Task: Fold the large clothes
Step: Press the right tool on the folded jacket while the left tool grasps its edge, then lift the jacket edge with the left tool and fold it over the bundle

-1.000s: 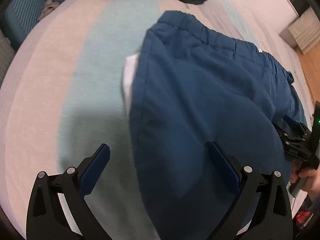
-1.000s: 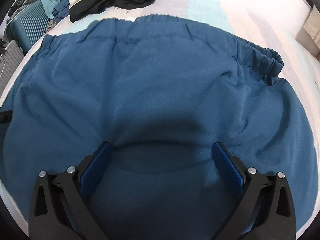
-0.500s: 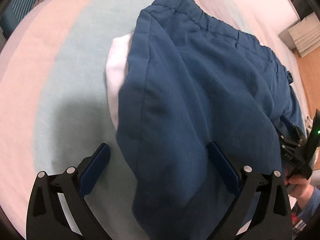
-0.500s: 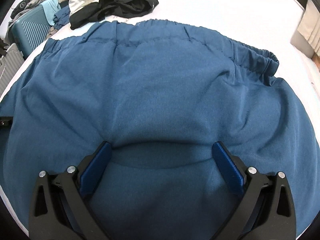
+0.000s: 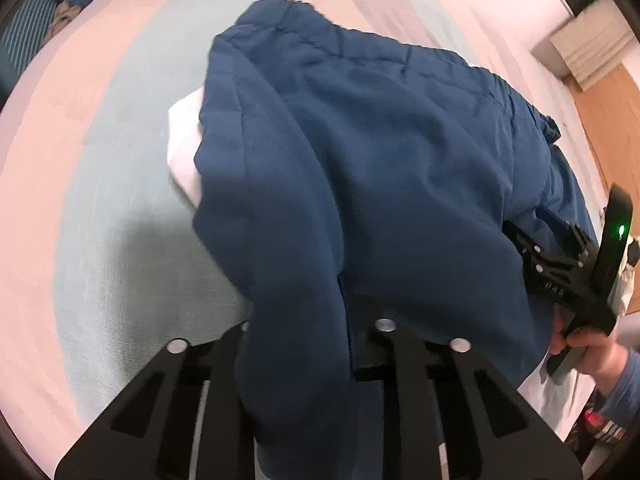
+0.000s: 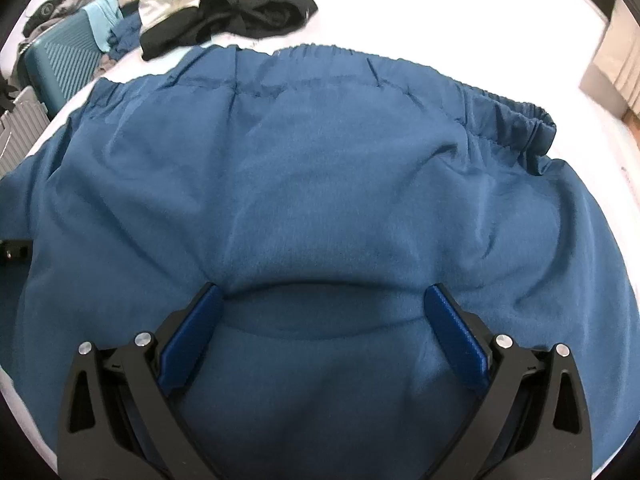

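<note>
Blue trousers (image 5: 380,160) with an elastic waistband lie spread on the bed, waistband at the far side. A white pocket lining (image 5: 184,152) sticks out at their left edge. My left gripper (image 5: 300,320) is closing its jaws on the near left edge of the trousers; the cloth is pinched between them and drapes over the fingers, hiding the pads. In the right wrist view the trousers (image 6: 320,160) fill the frame. My right gripper (image 6: 324,292) stands open over them, a raised fold of cloth between its blue pads without being squeezed. That right gripper (image 5: 560,256) also shows at the trousers' right edge.
The bed sheet (image 5: 120,200) is pale pink and light blue. A black garment (image 6: 232,20) lies beyond the waistband, with a teal suitcase (image 6: 60,64) and other clothes at the far left. A person's hand (image 5: 592,352) holds the right gripper. A pale cabinet (image 5: 592,52) stands off the bed's far right.
My left gripper moved in over the trousers' left edge and went from wide open to closed on the cloth, bunching it up. The right gripper stayed open and still.
</note>
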